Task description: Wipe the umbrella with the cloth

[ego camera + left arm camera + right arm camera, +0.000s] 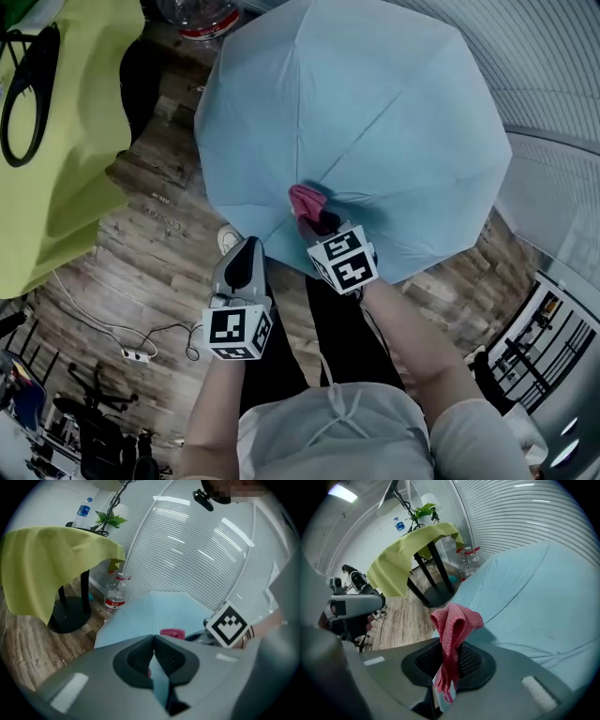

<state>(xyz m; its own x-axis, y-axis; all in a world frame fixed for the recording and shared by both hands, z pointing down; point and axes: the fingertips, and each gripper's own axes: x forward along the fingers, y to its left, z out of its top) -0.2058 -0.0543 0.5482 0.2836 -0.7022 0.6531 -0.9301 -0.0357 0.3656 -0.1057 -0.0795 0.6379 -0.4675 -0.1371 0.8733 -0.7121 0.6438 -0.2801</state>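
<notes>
So here's what my feeds show: the umbrella (375,122) is open, light blue, lying on the wood floor (159,272) with the outside of its canopy facing up at the head camera. The right gripper (449,660) is clamped on the cloth (457,620), a pinkish-red knit rag. It's bunched up above the jaws, with a tail hanging down between the pads. From the head view, that bunch is pressed against the canopy on the near side, beside one of the rib seams. The left gripper (153,641) sits lower left, right at the near rim of the umbrella. In its own view the jaws are squeezed together with a strip of the light blue fabric caught between them, so it's pinching the canopy edge. The two grippers are near each other but not touching, and the right one's marker cube shows up in the left gripper view just past the cloth. Off to the left there's a small table under a yellow-green cover (66,141) on a black round-base stand. A clear plastic bottle (115,595) with a red cap stands on the floor between that stand and the umbrella. A white cable (103,323) snakes across the boards at lower left.
</notes>
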